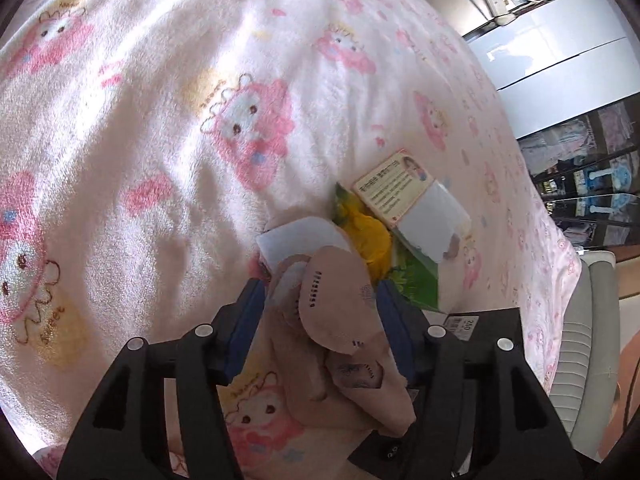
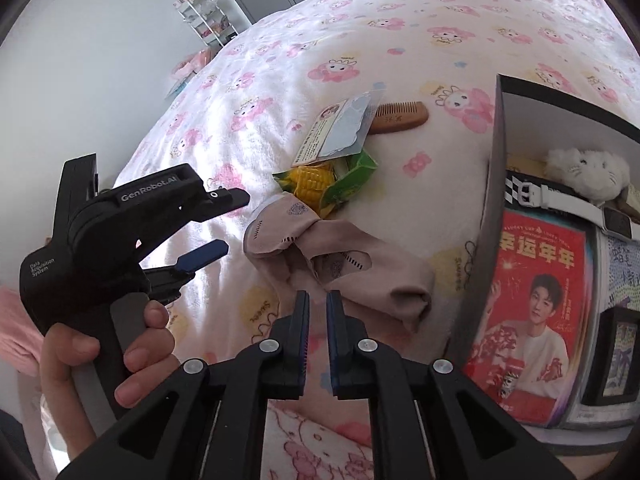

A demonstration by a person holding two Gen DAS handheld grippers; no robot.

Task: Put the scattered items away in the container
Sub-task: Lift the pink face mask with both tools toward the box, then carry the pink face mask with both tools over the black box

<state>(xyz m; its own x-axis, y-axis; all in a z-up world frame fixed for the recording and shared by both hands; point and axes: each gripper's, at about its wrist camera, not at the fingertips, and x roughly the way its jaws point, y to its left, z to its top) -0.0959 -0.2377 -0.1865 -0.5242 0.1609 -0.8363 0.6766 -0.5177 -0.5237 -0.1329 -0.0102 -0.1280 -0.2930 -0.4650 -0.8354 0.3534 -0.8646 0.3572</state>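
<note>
Right wrist view: at nine o'clock the left gripper (image 2: pixel 222 224), marked "GenRobot.AI", stands spread and empty. Centre, the beige sock (image 2: pixel 340 264) lies crumpled, its far end hidden; the right gripper (image 2: pixel 318 300) is nearly closed, not pinching it. At three o'clock, the box (image 2: pixel 496 184) is cut off.

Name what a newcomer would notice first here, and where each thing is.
The pink cartoon blanket fills both views. A crumpled beige cloth lies mid-bed, just ahead of both grippers. Beyond it sits a corn packet, and at the right edge of the right wrist view stands an open box already holding things.
</note>
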